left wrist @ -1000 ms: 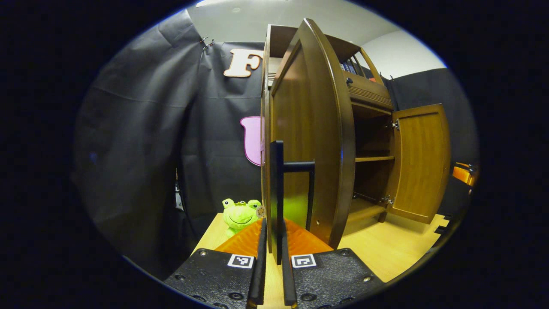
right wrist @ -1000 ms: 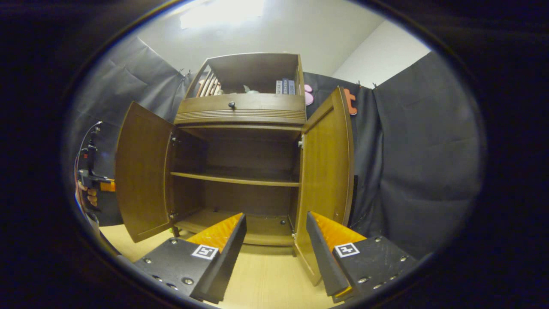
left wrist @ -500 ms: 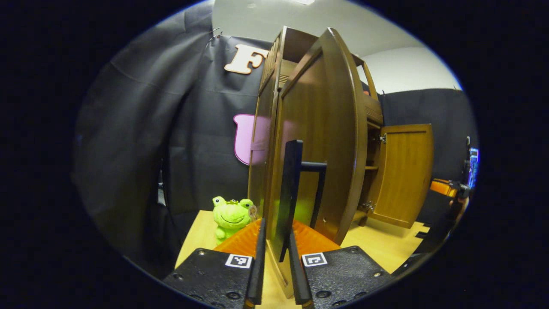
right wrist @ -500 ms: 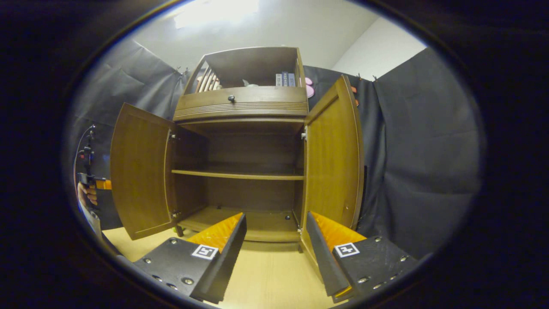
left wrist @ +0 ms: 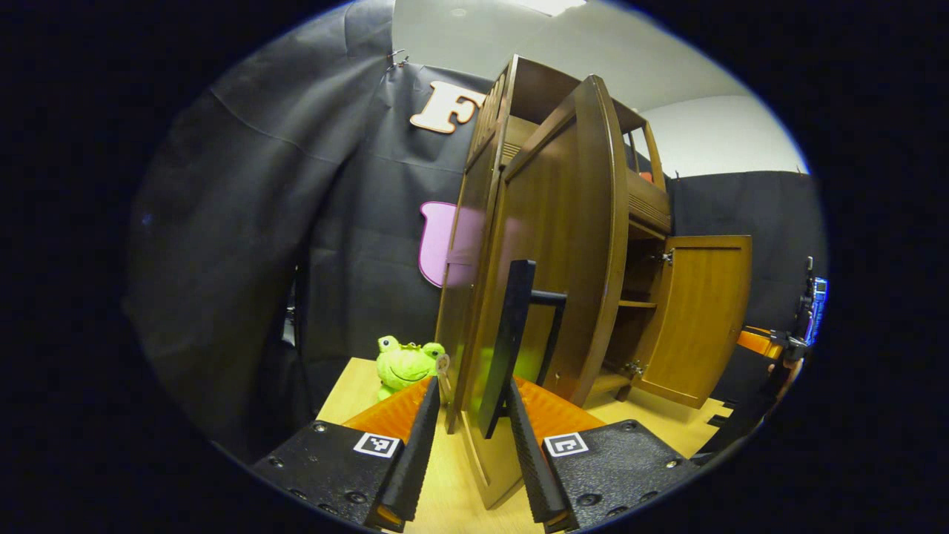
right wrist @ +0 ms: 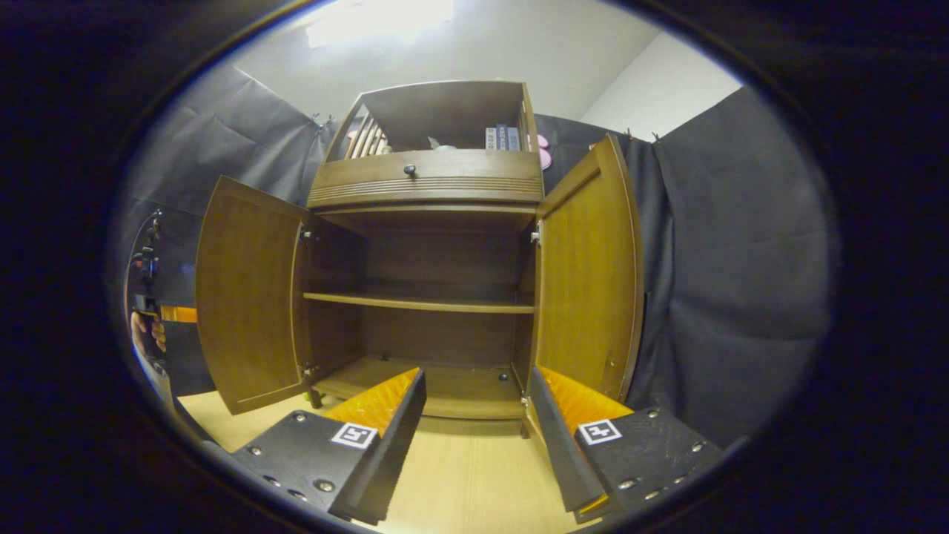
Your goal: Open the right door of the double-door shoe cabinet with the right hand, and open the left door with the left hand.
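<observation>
In the left gripper view a green frog plush [left wrist: 406, 365] sits on the wooden table [left wrist: 667, 434] beside the shoe cabinet [left wrist: 485, 245]; next comes the left door [left wrist: 563, 245], swung out and seen nearly edge-on, its dark bar handle [left wrist: 511, 341] standing in the gap of the left gripper [left wrist: 468, 445], whose fingers are spread with space on both sides of the bar (not pressing it); farther right the right door [left wrist: 700, 319] stands open, and at the rim the other gripper with a hand [left wrist: 782, 363] on it.

The right gripper view faces the cabinet [right wrist: 430, 185] head-on and gives what the other lacks: at the far left a hand [right wrist: 144, 334] holding the other gripper; then the left door [right wrist: 245, 297] open; the bare inner shelf [right wrist: 419, 302]; a drawer knob [right wrist: 409, 170]; books [right wrist: 504, 137] in the top compartment; the right door [right wrist: 589, 274] open; the right gripper [right wrist: 474, 437] spread wide, holding nothing, above the table [right wrist: 460, 482].
</observation>
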Motion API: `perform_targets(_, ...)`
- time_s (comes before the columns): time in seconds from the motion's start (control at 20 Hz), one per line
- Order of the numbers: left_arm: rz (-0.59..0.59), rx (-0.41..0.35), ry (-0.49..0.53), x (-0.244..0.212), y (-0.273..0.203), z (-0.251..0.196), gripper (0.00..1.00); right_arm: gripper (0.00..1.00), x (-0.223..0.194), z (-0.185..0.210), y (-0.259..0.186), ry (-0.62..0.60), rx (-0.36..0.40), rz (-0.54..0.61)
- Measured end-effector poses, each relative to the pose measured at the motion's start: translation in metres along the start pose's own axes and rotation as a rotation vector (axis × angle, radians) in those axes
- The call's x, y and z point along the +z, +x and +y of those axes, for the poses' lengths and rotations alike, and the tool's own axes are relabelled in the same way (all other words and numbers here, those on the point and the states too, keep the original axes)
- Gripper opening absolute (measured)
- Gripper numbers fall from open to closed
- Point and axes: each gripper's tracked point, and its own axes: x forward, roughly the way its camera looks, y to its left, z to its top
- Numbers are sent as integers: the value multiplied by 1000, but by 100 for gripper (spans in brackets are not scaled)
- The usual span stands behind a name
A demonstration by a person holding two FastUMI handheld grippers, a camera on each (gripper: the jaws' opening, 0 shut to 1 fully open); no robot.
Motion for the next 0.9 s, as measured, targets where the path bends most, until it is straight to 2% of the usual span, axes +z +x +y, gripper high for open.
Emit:
perform_targets(0.15,23,16,-11,-4,3,1,56,81,3,2,-2,2,6,-5)
perform_targets(0.2,36,35,-12,-6,2,4,61,83,3,2,-2,2,6,-3)
perform_targets(0.25,45,60,-12,-6,-1,9,61,81,3,4,-2,-1,9,-2)
perform_targets(0.35,48,106,-13,-4,-6,14,77,83,6,6,-3,-5,17,-5)
perform_targets(0.5,65,172,-17,0,-17,12,88,81,8,10,-5,3,32,-14)
perform_targets(0.7,-9,255,-11,31,-39,6,87,81,16,24,-2,37,74,-37)
perform_targets(0.8,-27,282,-16,38,-41,5,94,83,21,37,1,45,109,-50)
perform_targets(0.9,-19,321,-23,41,-45,2,95,81,28,45,4,47,126,-67)
